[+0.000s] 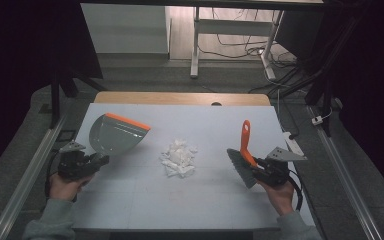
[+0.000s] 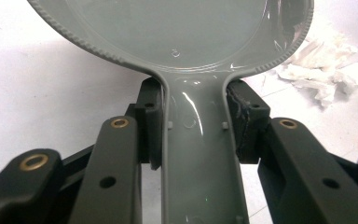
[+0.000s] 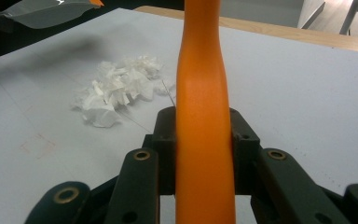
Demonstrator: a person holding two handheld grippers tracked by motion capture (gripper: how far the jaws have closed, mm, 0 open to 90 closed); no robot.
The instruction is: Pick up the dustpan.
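- The left gripper [image 1: 97, 161] is squeezing the handle of a grey dustpan [image 1: 114, 134]. Its two black jaws are pressing on both sides of the handle, as the left gripper view shows [image 2: 196, 140].
- The person's left hand [image 1: 66, 184] is holding this gripper at the left side of the white table [image 1: 145, 205].
- The dustpan is sitting tilted, with its wide pan part reaching away from the gripper. Its orange lip [image 1: 127, 120] is pointing toward the far side of the table.
- The right gripper [image 1: 257, 165] is squeezing the orange handle of a small brush [image 1: 245, 150]. In the right gripper view the jaws are hugging the handle [image 3: 204, 140] tight on both sides.
- The brush is standing with its orange handle pointing up and away. Its grey bristles [image 1: 240, 167] are hanging near the table, just left of the gripper.
- The person's right hand [image 1: 279, 192] is holding this gripper at the right side of the table.
- A little pile of torn white paper scraps [image 1: 179, 157] is lying on the table in the middle. It is sitting between the dustpan and the brush, and it is touching neither.
- In the left gripper view the paper scraps [image 2: 326, 74] are lying just past the right edge of the pan.
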